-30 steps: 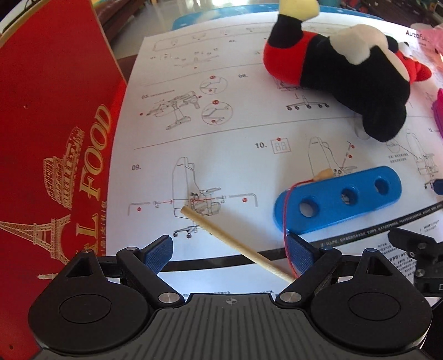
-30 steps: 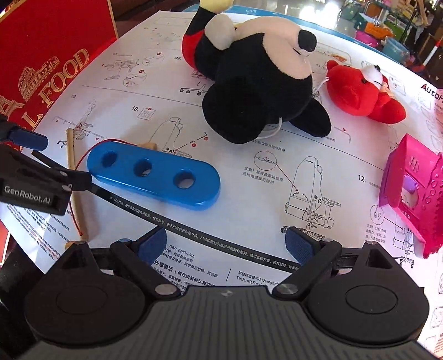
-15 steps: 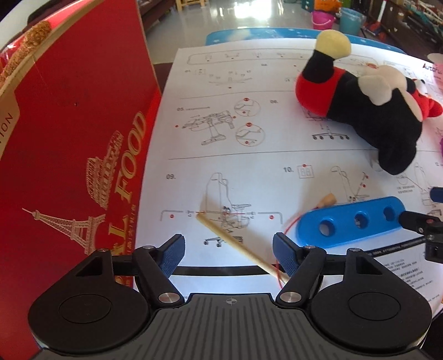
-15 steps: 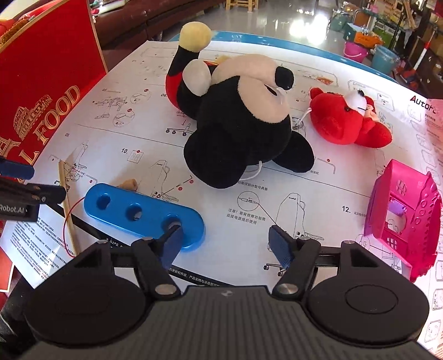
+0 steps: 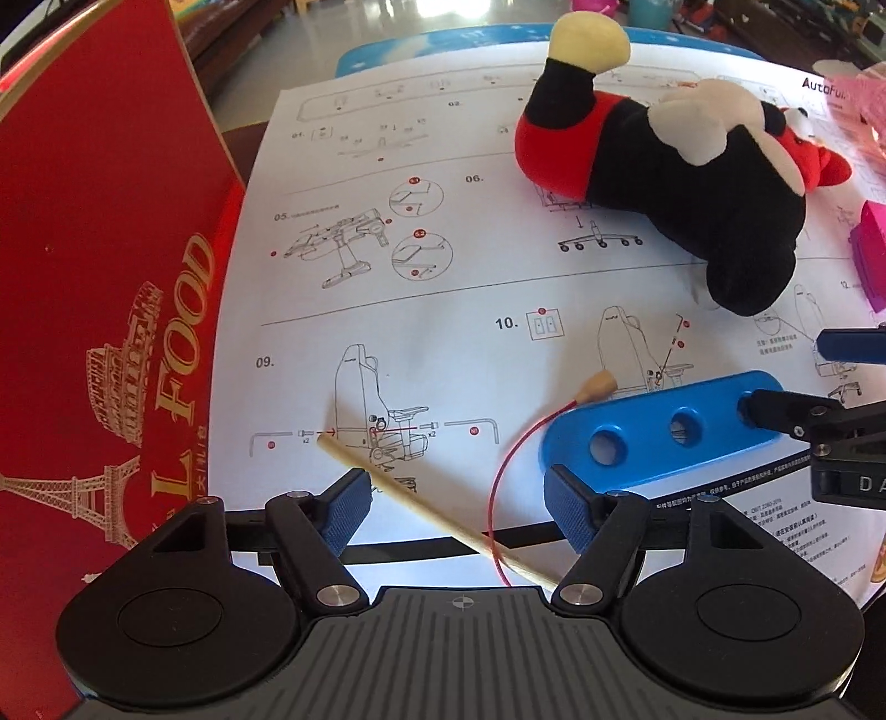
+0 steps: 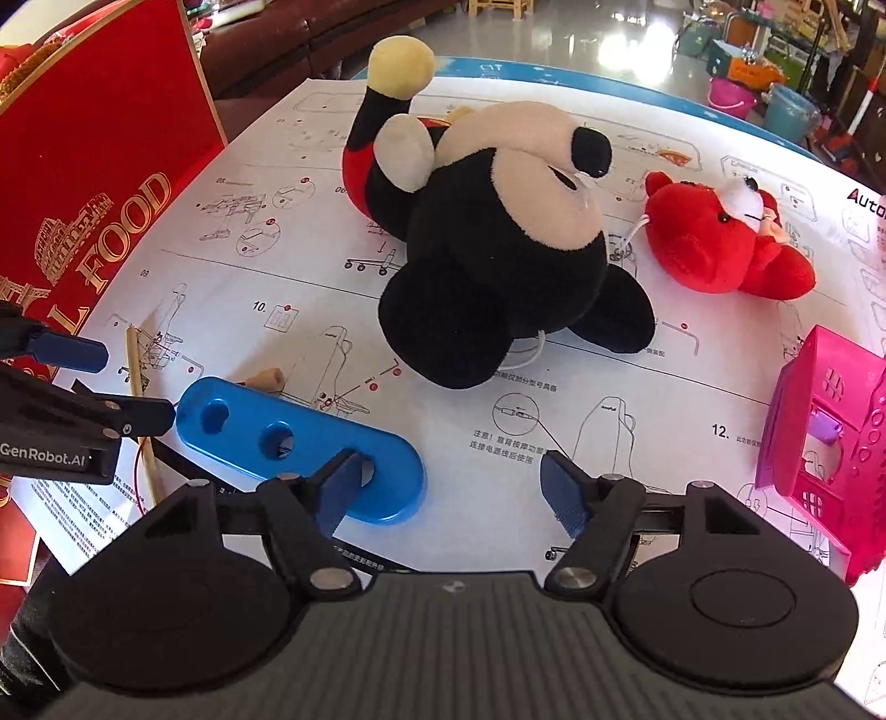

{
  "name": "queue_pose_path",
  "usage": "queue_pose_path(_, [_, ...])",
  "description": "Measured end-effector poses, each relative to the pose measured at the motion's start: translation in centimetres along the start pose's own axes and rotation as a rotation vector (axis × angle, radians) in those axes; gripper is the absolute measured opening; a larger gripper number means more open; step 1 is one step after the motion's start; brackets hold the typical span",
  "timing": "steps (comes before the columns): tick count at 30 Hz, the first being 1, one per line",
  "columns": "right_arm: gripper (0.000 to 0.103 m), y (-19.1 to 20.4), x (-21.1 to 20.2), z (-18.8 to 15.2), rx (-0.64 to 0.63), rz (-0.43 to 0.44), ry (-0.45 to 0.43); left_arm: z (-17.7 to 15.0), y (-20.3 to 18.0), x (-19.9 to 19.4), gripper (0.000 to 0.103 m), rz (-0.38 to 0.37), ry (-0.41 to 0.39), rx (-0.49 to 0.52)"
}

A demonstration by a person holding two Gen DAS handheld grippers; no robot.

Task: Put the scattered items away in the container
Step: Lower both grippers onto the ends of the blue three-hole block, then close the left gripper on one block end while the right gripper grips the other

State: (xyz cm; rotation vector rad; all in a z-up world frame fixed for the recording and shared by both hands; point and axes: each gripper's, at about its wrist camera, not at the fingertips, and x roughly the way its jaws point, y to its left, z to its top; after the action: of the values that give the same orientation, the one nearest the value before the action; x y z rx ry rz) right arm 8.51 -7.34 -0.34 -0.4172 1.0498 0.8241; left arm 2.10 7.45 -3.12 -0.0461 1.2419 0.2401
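A red "FOOD" box [image 5: 99,310] stands at the left; it also shows in the right wrist view [image 6: 94,183]. A wooden stick with a red string [image 5: 421,504] lies between the fingers of my open left gripper [image 5: 454,507]. A blue three-hole bar [image 5: 664,437] lies just right of it; in the right wrist view the blue bar [image 6: 249,432] sits under the left finger of my open right gripper [image 6: 451,495]. A black mouse plush [image 6: 498,238], a red plush [image 6: 720,243] and a pink toy house [image 6: 825,443] lie beyond. Both grippers are empty.
Everything lies on a large white instruction sheet [image 5: 443,277] that covers a blue-edged table [image 5: 387,44]. The right gripper's fingers [image 5: 792,412] reach into the left wrist view at the right edge. Buckets and furniture stand in the far room.
Both grippers have pulled back and risen, so more of the table shows. The left gripper's fingers have narrowed a little around the stick. No item has moved.
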Motion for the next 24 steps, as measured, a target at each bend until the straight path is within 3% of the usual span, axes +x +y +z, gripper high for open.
queue_pose_path(4, [0.077,-0.8,-0.3,-0.9,0.016,0.003,0.013,0.5,-0.5,0.4,0.08,-0.008,-0.008,0.035])
queue_pose_path(8, [0.077,-1.6,-0.7,-1.2,0.012,-0.009,0.013,0.3,-2.0,-0.2,0.081,-0.052,-0.032,0.146])
queue_pose_path(15, [0.077,-2.7,-1.8,-1.2,0.01,0.017,-0.004,-0.5,-6.4,-1.6,0.088,-0.159,-0.14,0.435])
queue_pose_path(20, [0.077,-2.9,-2.5,-1.8,-0.057,0.067,0.012,-0.4,-8.3,-0.8,0.088,-0.193,-0.149,0.608])
queue_pose_path(22, [0.077,-2.7,-2.5,-2.0,-0.094,0.082,0.023,-0.3,-8.7,-0.2,0.085,-0.195,-0.141,0.653])
queue_pose_path(24, [0.077,-2.6,-2.4,-2.1,-0.128,0.102,0.033,-0.4,-9.0,0.4,0.072,-0.193,-0.124,0.696])
